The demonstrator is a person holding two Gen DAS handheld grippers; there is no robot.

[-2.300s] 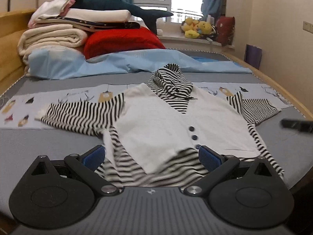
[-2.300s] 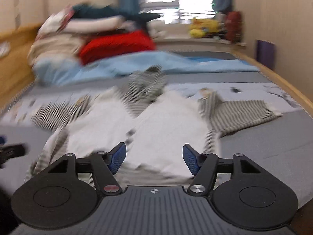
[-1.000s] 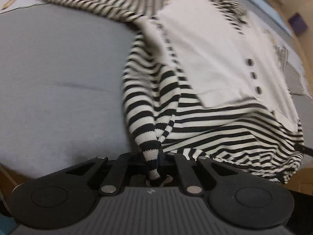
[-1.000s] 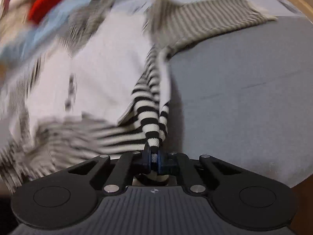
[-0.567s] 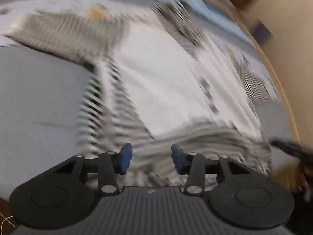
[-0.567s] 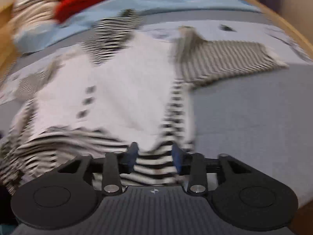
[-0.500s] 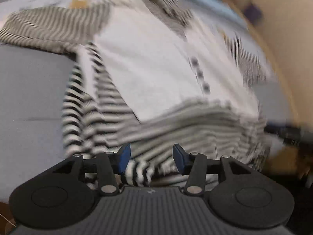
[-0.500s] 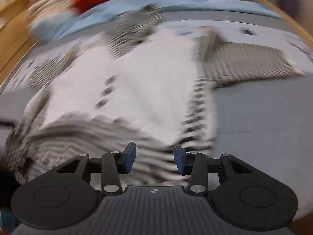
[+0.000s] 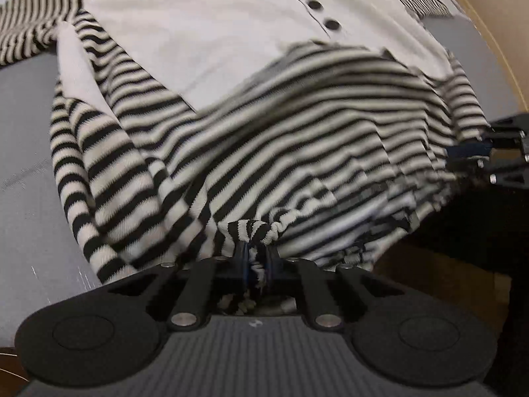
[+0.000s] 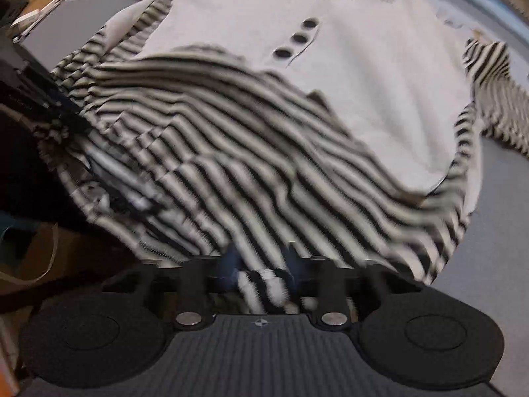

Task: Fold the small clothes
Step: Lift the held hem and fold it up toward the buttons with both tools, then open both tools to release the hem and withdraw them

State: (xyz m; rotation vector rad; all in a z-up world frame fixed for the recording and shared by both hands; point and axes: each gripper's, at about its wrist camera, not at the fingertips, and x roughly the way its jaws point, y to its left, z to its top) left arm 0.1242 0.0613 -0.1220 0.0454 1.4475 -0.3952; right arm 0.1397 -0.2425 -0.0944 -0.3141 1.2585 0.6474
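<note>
A grey bed point(image 9: 26, 172) fills the frame's left. At bottom centre, the left hand-held gripper point(image 9: 257, 266) is closing, clamped on the striped garment's point(image 9: 297, 139) hem; the right hand-held gripper point(image 10: 261, 273) likewise is closing on the hem, the white front spread beyond.

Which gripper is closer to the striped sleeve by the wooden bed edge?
Right. The right gripper, jaws closing on the hem just below that sleeve, is nearer. The left gripper, jaws also closing on the hem, sits farther along it.
</note>
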